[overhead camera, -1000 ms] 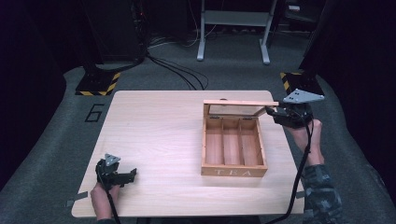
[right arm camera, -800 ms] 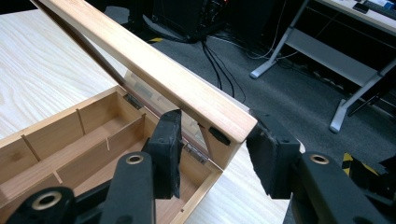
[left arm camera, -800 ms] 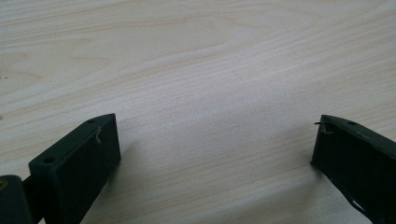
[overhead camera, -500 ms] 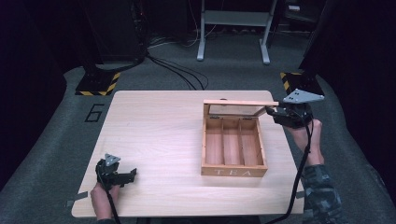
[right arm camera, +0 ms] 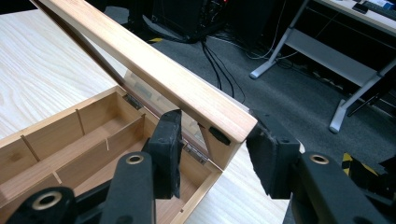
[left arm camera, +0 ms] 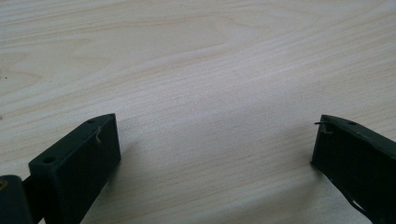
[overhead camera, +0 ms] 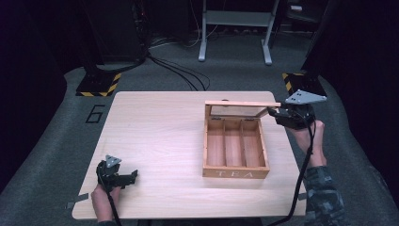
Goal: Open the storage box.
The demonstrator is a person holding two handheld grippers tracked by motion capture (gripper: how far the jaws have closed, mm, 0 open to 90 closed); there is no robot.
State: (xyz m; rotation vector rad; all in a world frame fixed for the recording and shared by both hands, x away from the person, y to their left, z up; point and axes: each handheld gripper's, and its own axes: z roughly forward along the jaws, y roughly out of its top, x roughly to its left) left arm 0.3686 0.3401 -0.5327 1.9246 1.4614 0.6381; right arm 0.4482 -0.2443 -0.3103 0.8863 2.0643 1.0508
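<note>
Right tool point(right arm camera: 212, 154) clamped on raised lid point(right arm camera: 154, 70) corner, tea box point(overhead camera: 235, 148) just beside.

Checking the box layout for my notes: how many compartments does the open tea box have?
3. Side by side inside the tea box: left compartment, middle compartment, right compartment. All look empty; none seems hidden.
</note>
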